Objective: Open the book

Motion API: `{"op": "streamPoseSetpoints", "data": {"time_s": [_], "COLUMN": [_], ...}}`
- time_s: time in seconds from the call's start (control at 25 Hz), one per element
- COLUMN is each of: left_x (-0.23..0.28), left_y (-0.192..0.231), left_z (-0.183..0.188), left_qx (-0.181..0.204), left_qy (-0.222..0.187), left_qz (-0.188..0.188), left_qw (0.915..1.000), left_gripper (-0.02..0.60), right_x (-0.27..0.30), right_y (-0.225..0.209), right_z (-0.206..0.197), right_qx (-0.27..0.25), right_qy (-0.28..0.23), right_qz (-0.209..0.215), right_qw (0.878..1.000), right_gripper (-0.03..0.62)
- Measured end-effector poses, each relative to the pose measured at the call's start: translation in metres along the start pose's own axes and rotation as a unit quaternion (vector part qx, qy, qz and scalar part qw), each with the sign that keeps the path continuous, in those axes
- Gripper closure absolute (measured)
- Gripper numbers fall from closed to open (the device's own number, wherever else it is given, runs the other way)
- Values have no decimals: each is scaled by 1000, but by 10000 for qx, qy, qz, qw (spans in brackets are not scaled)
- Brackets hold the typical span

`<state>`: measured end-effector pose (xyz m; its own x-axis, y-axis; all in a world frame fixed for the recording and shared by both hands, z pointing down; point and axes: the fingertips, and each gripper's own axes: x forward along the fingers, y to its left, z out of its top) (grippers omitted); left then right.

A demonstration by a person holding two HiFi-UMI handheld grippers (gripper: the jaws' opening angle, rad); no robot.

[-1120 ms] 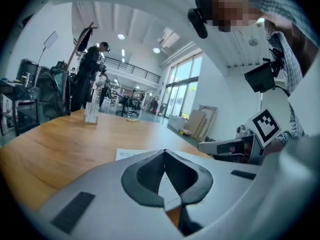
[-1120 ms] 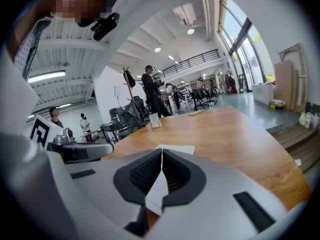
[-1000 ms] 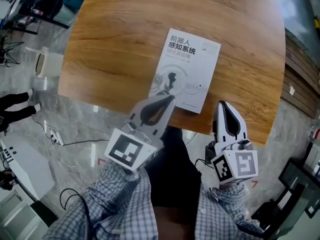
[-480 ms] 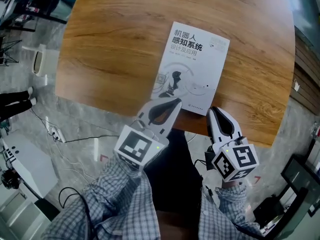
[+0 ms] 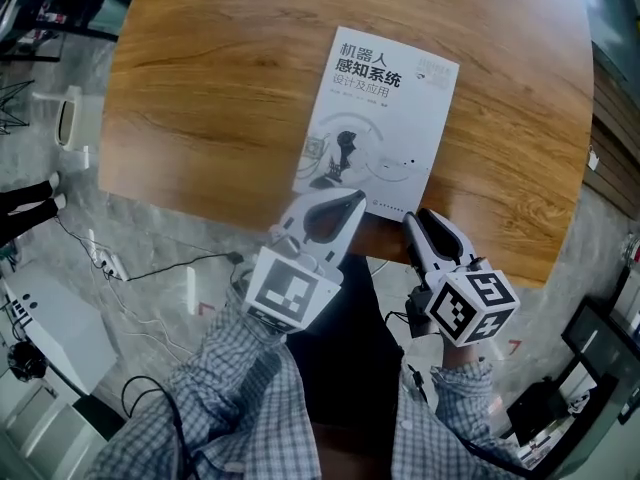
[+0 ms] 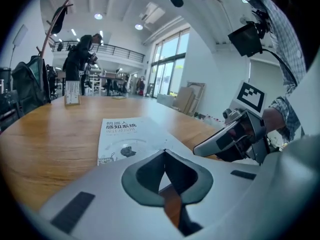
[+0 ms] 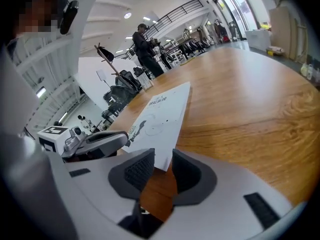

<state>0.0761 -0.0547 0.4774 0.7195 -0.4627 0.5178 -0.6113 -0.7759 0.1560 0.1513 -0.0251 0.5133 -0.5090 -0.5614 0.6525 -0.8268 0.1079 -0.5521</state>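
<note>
The right gripper (image 7: pixel 161 158) has its 2 jaws spread a little and lined up on the near corner of the book (image 7: pixel 162 116), probably to catch the cover's edge. The left gripper (image 6: pixel 165 154) is pressed together on nothing, by the book's near edge, perhaps to steady it. The book lies closed, cover up, on the table (image 5: pixel 200 88).

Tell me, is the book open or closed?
Closed. The book lies flat on the table with its front cover facing up, and no inside pages show.

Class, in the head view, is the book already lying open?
No, the book lies shut on the table, with its front cover facing up.
</note>
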Motion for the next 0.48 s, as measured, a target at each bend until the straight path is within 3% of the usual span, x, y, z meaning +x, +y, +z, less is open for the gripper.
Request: {"op": "streamPoseSetpoints", "data": {"time_s": [0.28,0.48], "left_x": [9,12], "left_y": [3,4], "left_z": [-8,-8], "left_qx": [-387,-229], "left_qy": [92,153], "left_qz": [-57,-114], "left_qw": [9992,9996], "left_gripper": [581,581], "right_x": [7,11], "right_y": [-5,-12], "right_z": [-3,8], "right_qx": [624,1201], "right_qy": [150,144], "right_qz": [86,362], "right_qw": [9979,9920], "right_gripper": [503,505]}}
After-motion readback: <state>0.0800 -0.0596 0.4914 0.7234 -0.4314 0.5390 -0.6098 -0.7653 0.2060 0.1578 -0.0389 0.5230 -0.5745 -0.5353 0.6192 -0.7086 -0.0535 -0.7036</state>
